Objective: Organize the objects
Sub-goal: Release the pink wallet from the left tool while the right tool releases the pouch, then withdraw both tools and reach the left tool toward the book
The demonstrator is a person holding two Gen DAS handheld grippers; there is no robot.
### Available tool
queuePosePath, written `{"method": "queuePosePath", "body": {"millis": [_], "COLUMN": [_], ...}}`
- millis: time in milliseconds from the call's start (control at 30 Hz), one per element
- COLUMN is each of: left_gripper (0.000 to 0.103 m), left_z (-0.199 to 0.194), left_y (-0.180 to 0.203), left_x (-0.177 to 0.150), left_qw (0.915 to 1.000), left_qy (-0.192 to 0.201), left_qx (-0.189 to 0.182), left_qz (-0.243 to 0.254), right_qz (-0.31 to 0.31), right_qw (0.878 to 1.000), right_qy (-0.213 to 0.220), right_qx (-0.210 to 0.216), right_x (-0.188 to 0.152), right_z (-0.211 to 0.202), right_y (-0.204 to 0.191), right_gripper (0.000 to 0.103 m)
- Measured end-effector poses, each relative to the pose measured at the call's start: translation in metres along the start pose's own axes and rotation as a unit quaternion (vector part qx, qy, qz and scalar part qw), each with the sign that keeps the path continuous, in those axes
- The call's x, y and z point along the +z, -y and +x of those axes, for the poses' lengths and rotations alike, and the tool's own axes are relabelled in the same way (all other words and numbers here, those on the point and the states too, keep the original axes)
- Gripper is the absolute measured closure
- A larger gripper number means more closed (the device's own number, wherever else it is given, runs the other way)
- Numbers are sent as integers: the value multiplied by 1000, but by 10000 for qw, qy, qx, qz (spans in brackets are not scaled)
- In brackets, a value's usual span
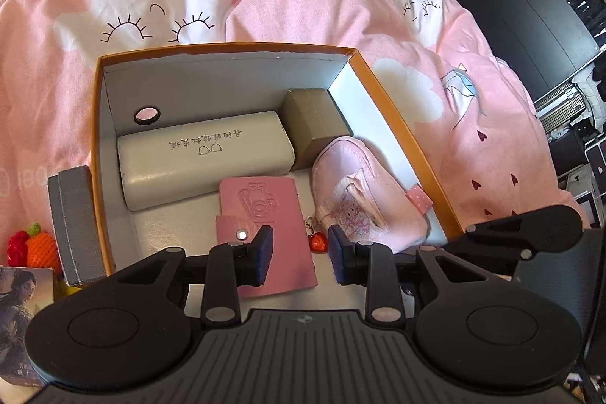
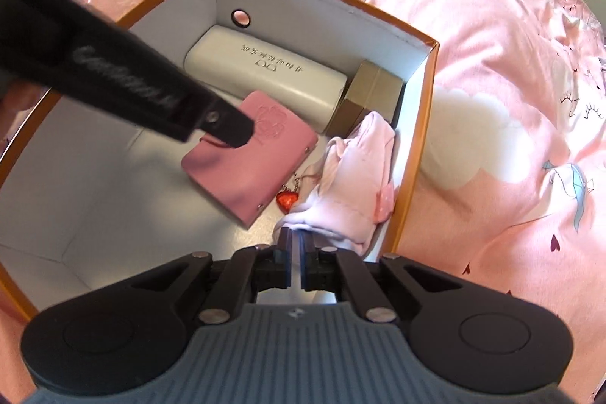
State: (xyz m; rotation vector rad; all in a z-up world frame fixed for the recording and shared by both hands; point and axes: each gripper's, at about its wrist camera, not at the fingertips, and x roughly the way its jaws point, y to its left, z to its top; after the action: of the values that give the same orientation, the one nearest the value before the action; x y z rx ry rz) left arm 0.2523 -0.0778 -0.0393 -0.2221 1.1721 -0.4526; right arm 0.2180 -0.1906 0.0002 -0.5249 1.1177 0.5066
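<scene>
Orange-walled cardboard box (image 1: 96,124) sits on the pink quilted bed (image 1: 303,6), holding a white hard glasses case (image 1: 204,158), pink embossed leather card wallet (image 1: 265,214), soft pink fabric pouch (image 1: 360,192) with red heart charm (image 1: 319,244), and olive cardboard carton (image 1: 314,120). Left claw (image 1: 301,254) hangs spread and empty over the wallet, probably just dropped in. Right claw (image 2: 296,248) is pinched on the pouch's near edge, likely tucking it against the wall.

Orange cardboard box with white lining (image 1: 99,139): 1
White oblong glasses case (image 1: 204,158): 1
Pink embossed leather wallet (image 1: 272,214): 1
Pink fabric pouch (image 1: 360,192): 1
Tan cardboard carton (image 1: 314,116): 1
Red heart charm (image 1: 318,243): 1
Grey rectangular fabric-covered case (image 1: 72,222): 1
Crocheted orange and red fruit toys (image 1: 30,247): 2
</scene>
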Motion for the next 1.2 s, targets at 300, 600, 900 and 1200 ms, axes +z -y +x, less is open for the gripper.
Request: {"method": "queuePosePath", "body": {"millis": [300, 600, 900, 1200], "left_gripper": [68, 68, 68, 67], "left_z": [-21, -54, -92, -105], "left_y": [-6, -16, -50, -80], "left_x": [-2, -9, -17, -25], "left_qw": [9998, 9969, 9919, 9914], "left_qy": [184, 744, 1175, 1096], "left_qx": [-88, 207, 455, 591], "left_qz": [25, 116, -175, -398], "right_qz": [59, -29, -315, -257], "right_qw": [9993, 9976, 9987, 9997], "right_qy": [98, 334, 271, -31], "right_qx": [344, 598, 292, 23], "right_x": [-7, 20, 54, 56], "right_z": [-15, 8, 45, 56], "right_y": [-3, -13, -45, -32], "right_gripper": [96, 68, 51, 59]}}
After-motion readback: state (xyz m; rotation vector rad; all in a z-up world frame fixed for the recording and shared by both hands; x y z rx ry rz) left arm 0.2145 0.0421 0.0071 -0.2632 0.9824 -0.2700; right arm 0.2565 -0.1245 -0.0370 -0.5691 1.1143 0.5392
